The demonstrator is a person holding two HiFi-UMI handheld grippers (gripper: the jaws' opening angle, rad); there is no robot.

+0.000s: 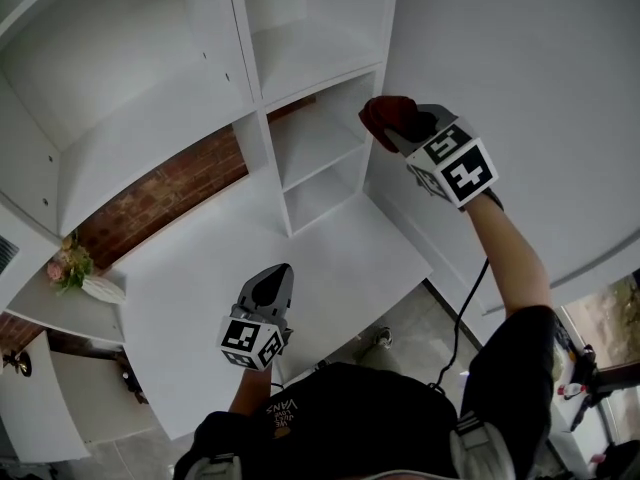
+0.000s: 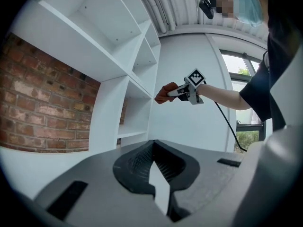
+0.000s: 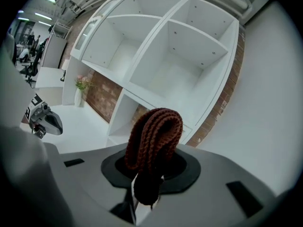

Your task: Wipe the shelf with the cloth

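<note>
A folded dark red knitted cloth (image 1: 388,116) (image 3: 154,135) is pinched in my right gripper (image 1: 405,136) (image 3: 147,174), which is shut on it. Raised, it hangs just off the right front edge of the white shelf unit (image 1: 310,63), level with the small upper compartment (image 1: 318,133); the cloth looks a little apart from the shelf. In the left gripper view the cloth (image 2: 163,94) and right gripper (image 2: 183,91) show against the white wall. My left gripper (image 1: 272,280) (image 2: 152,162) hovers low over the white desktop (image 1: 340,253), jaws closed together on nothing.
Brick wall (image 1: 165,193) shows behind the shelf unit. A vase of flowers (image 1: 72,266) stands on a side ledge at the left. A tall white panel (image 1: 500,68) rises right of the shelves. A black cable (image 1: 465,308) hangs from my right arm. A window (image 2: 246,103) is far right.
</note>
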